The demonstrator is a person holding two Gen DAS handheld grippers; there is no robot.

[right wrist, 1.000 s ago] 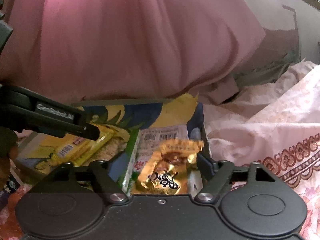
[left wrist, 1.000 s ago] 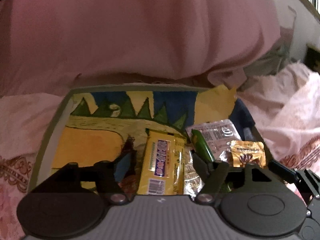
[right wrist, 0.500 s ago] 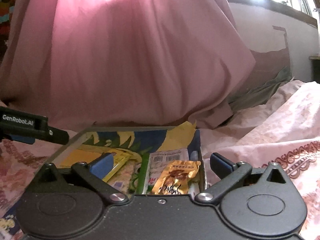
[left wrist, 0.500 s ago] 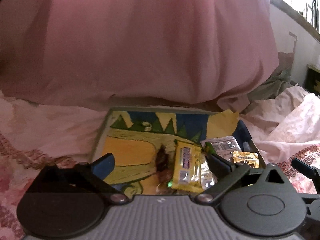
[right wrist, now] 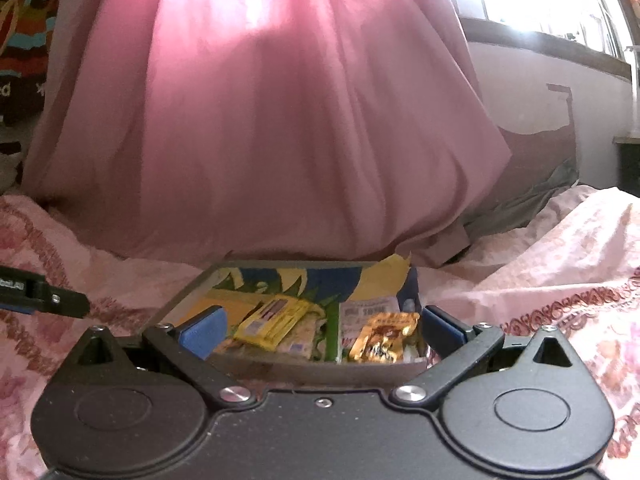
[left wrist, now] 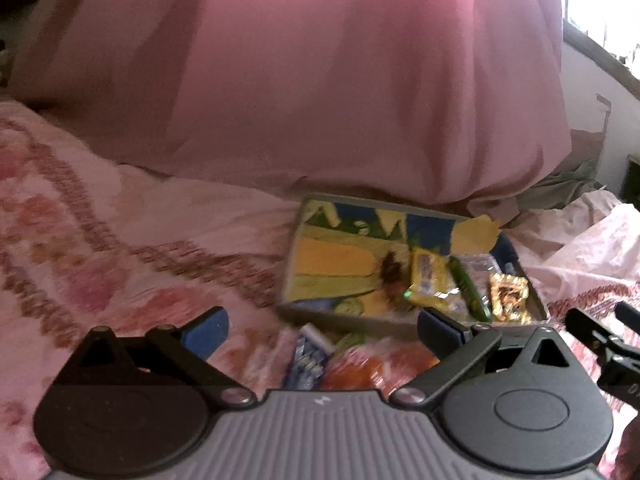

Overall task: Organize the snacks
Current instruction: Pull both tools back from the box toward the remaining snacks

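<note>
Left gripper (left wrist: 320, 326) wide open and empty, right gripper (right wrist: 320, 326) the same, yellow packet (right wrist: 272, 322) with barcode label, gold packet (right wrist: 384, 336) print unreadable, both in tray (right wrist: 188, 298) on bed (right wrist: 540, 248)

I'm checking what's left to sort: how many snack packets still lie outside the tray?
2, both on the bedspread just before the tray's near wall: a blue-and-white packet and an orange packet. The left tool may hide others.

Both wrist views face the snack box (left wrist: 372, 316) from nearby.
</note>
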